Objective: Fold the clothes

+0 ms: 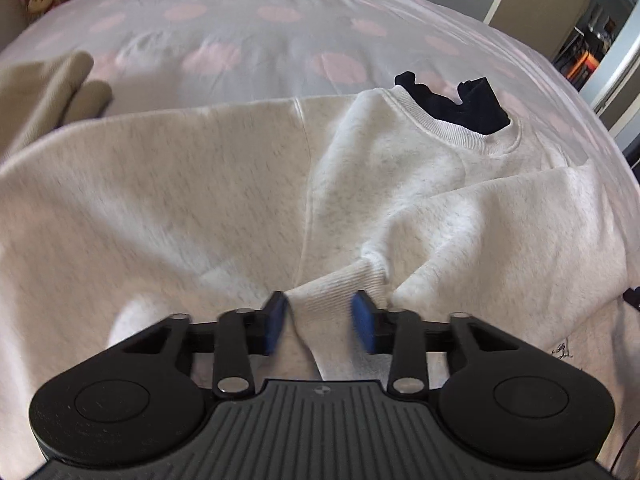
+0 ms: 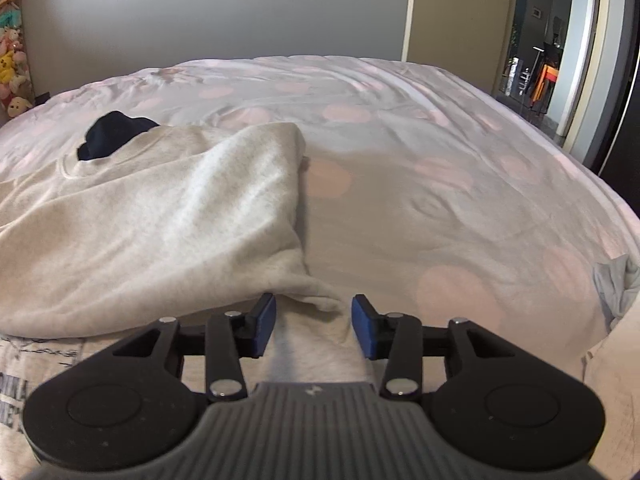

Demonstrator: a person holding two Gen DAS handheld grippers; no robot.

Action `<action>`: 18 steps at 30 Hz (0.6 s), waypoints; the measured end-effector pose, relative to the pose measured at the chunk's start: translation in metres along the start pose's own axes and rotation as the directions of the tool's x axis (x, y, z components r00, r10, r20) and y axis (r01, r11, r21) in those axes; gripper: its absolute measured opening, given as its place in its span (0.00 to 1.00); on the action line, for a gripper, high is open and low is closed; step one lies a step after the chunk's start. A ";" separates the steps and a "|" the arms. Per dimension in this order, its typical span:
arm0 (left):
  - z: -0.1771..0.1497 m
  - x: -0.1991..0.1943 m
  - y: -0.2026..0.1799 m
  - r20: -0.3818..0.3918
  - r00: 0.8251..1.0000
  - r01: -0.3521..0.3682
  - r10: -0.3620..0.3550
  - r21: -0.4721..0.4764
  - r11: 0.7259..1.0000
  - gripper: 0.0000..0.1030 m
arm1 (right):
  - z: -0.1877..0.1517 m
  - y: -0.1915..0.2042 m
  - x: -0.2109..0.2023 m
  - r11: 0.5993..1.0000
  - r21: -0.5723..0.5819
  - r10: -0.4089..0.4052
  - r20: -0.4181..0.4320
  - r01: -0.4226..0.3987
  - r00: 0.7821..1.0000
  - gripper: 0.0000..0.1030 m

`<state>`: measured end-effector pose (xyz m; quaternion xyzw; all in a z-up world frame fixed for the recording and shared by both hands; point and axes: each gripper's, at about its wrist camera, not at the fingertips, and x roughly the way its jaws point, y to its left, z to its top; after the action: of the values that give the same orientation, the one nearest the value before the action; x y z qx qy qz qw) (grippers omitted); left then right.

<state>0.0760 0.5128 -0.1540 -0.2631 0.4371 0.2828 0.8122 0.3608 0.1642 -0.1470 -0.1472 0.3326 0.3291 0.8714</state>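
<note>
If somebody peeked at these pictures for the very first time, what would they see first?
A big pale grey sweatshirt spread on a bed cover with pink dots. Its ribbed cuff lies between the left gripper's blue pads, and something dark pokes out of its neck hole.

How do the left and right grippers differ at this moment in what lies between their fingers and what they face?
The left gripper has the sweatshirt's ribbed cuff between its blue pads; the right gripper has only a loose corner of the sweatshirt at its gap.
The left gripper faces the sweatshirt body and collar; the right gripper faces mostly bare spotted bedspread.
Both point down at the bed, jaws apart.
</note>
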 end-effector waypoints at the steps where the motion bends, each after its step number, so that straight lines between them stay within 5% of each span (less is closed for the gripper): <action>1: 0.000 0.001 0.001 0.005 1.000 0.011 -0.011 -0.011 1.000 0.13 | -0.001 0.000 0.003 1.000 -0.004 0.005 -0.002 -0.005 1.000 0.47; 2: 0.000 0.003 0.002 0.010 1.000 0.023 -0.023 -0.022 1.000 0.05 | -0.002 0.000 0.006 1.000 -0.007 0.010 -0.005 -0.010 1.000 0.47; 6: 0.013 -0.012 -0.001 0.063 0.997 0.051 -0.050 -0.011 0.999 0.03 | -0.004 0.010 0.015 0.997 -0.077 -0.013 0.015 0.014 1.000 0.51; 8: 0.023 -0.029 -0.001 0.118 0.991 0.058 -0.056 -0.019 0.998 0.02 | -0.003 0.011 0.015 0.996 -0.079 -0.026 0.033 0.029 0.999 0.45; 10: 0.032 -0.041 0.003 0.144 0.989 0.043 -0.037 -0.040 0.998 0.02 | 0.000 0.004 0.013 0.999 -0.022 -0.024 0.020 0.025 1.000 0.24; 18: 0.025 -0.003 0.027 0.027 0.995 -0.096 0.098 -0.059 0.994 0.01 | -0.002 -0.001 0.019 1.000 0.014 -0.005 -0.066 0.006 0.998 0.20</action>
<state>0.0695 0.5478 -0.1444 -0.2606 0.4288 0.3383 0.7961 0.3714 0.1715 -0.1613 -0.1526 0.3630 0.3194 0.8619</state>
